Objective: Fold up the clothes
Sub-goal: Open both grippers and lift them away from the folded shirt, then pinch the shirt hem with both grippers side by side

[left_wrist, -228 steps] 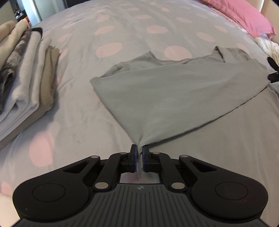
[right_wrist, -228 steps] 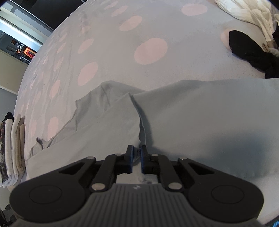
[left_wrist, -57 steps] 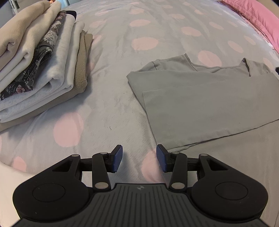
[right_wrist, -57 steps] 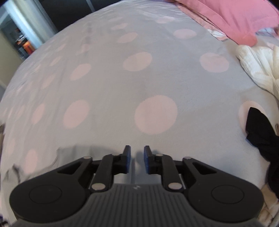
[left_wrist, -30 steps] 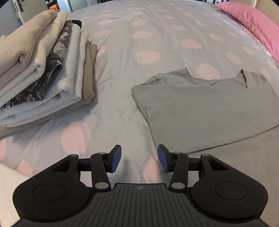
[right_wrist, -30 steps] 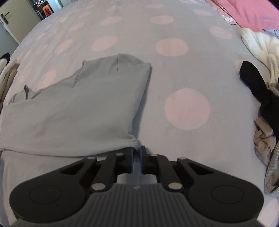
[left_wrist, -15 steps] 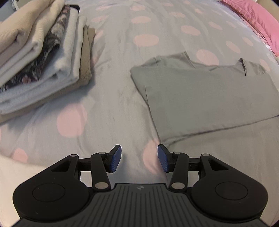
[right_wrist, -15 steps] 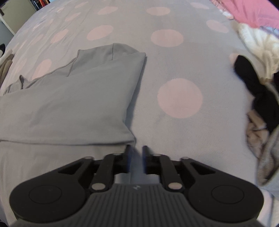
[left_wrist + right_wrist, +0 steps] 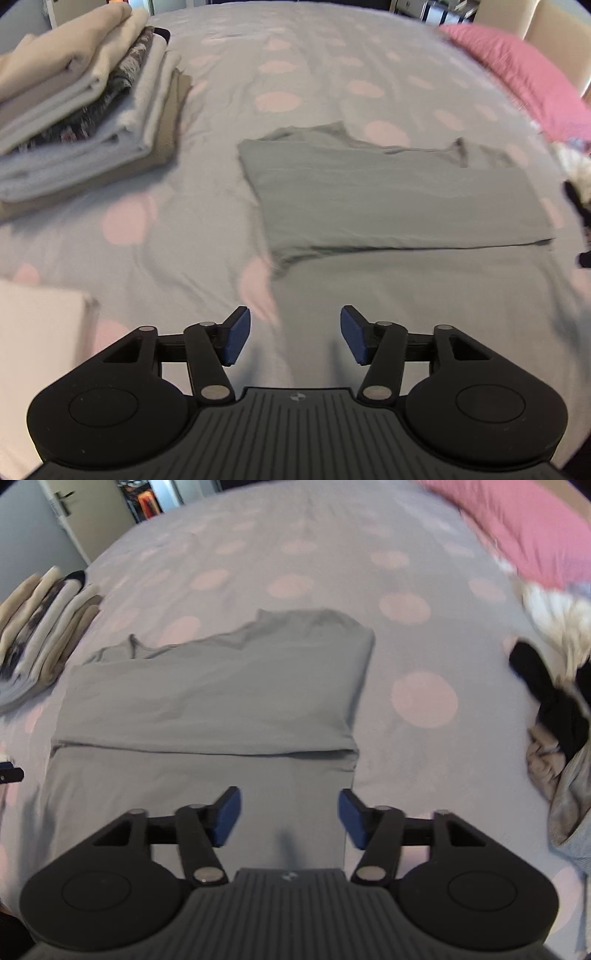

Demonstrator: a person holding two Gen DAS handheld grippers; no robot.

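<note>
Fingers of left gripper spread wide and opening further, blue pads facing each other, nothing between them. Hovering above the near part of grey shirt, close to its left edge. Fingers of right gripper likewise wide apart and opening, nothing gripped, only flat cloth of grey shirt showing below the gap, pads clear of it.

Shirt spread flat on dotted bedspread, far portion folded back over itself, fold edge running straight across the cloth. Neckline and shoulder area at the far edge, slightly rumpled. Near portion smooth, reaching toward both grippers.

Left of the shirt, apart from it: stack of folded clothes, cream, patterned dark, pale and tan layers, seen again in the right wrist view. Far right of the shirt: pink pillow at the bed's edge, also in the right wrist view. Right of the shirt, well apart: loose heap of unfolded clothes, black, white, beige and grey pieces tangled together. Near left of the shirt, at the bed's edge: something white, too blurred to tell. Both views softened by motion blur.
</note>
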